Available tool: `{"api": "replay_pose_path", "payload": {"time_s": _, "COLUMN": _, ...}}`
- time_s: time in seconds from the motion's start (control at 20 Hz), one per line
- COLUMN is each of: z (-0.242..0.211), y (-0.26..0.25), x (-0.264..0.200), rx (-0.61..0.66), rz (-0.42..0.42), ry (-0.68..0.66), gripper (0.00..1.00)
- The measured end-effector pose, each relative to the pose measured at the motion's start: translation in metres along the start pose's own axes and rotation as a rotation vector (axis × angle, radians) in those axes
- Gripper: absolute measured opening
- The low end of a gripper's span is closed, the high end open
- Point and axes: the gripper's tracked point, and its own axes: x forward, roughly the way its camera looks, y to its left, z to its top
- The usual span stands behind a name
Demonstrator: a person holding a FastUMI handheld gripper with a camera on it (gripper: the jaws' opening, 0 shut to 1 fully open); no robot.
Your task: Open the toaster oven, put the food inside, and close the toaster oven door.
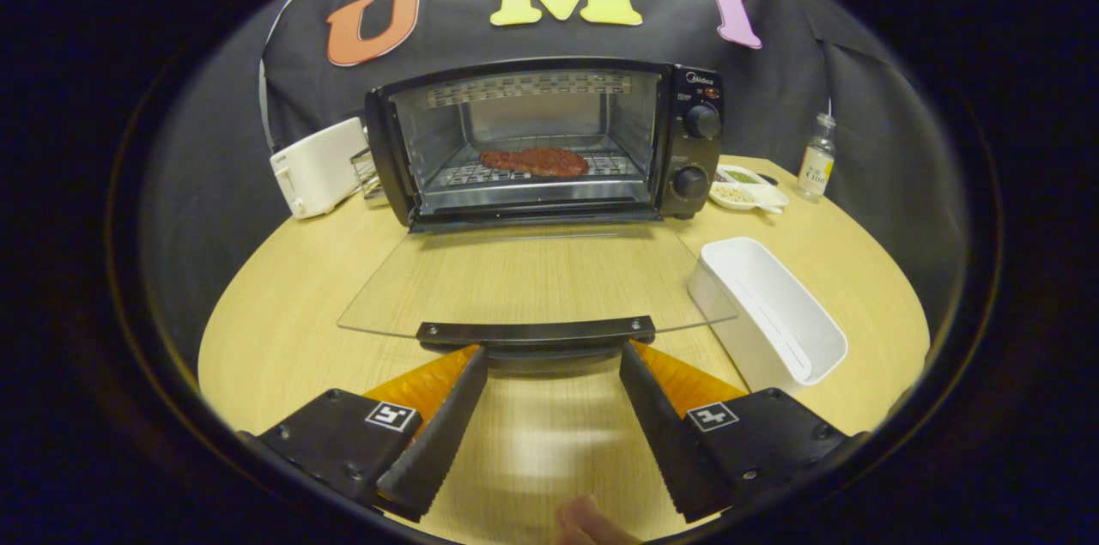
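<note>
While the toaster oven (549, 142) stands with its glass door (532, 279) dropped flat toward the gripper, the food (534, 160), a reddish-brown slab that looks like a steak, already lies on the wire rack (524, 174) inside the oven's chamber, roughly in the middle of it. That leaves, by my reading, only the closing of the door. The gripper (554, 360) sits just short of the oven door's outer edge, its fingers spread wide and gripping nothing; their tips reach the dark handle bar (537, 330) from below, one near each end, though I cannot tell whether they touch it. Coming in under the handle makes sense, since the door hinges at the oven's base and must be lifted up and pushed back to shut. Keeping the fingers apart would spread that push across the bar and keep the glass from twisting.

A white rectangular tray (773, 313) lies on the wooden table (283, 313) just off the oven door's right corner, empty, so it is likely where the food came from. Behind the oven's left side stands a white toaster (318, 167); off its right side are small dishes (747, 189) and a little bottle (816, 159). A fingertip (588, 523) of the person shows behind the gripper.
</note>
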Motion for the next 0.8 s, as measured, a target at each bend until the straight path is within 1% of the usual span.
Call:
{"api": "replay_pose_path", "payload": {"time_s": 0.1, "z": 0.007, "y": 0.002, "x": -0.005, "rx": 0.008, "rz": 0.012, "ry": -0.036, "gripper": 0.99}}
{"api": "replay_pose_path", "payload": {"time_s": 0.2, "z": 0.025, "y": 0.005, "x": -0.013, "rx": 0.005, "rz": 0.029, "ry": -0.12, "gripper": 0.99}}
{"api": "replay_pose_path", "payload": {"time_s": 0.3, "z": 0.042, "y": 0.005, "x": -0.019, "rx": -0.015, "rz": 0.026, "ry": -0.186, "gripper": 0.99}}
{"api": "replay_pose_path", "payload": {"time_s": 0.5, "z": 0.063, "y": 0.008, "x": -0.024, "rx": -0.008, "rz": 0.026, "ry": -0.227, "gripper": 1.0}}
{"api": "replay_pose_path", "payload": {"time_s": 0.8, "z": 0.091, "y": 0.013, "x": -0.028, "rx": 0.006, "rz": 0.056, "ry": -0.283, "gripper": 1.0}}
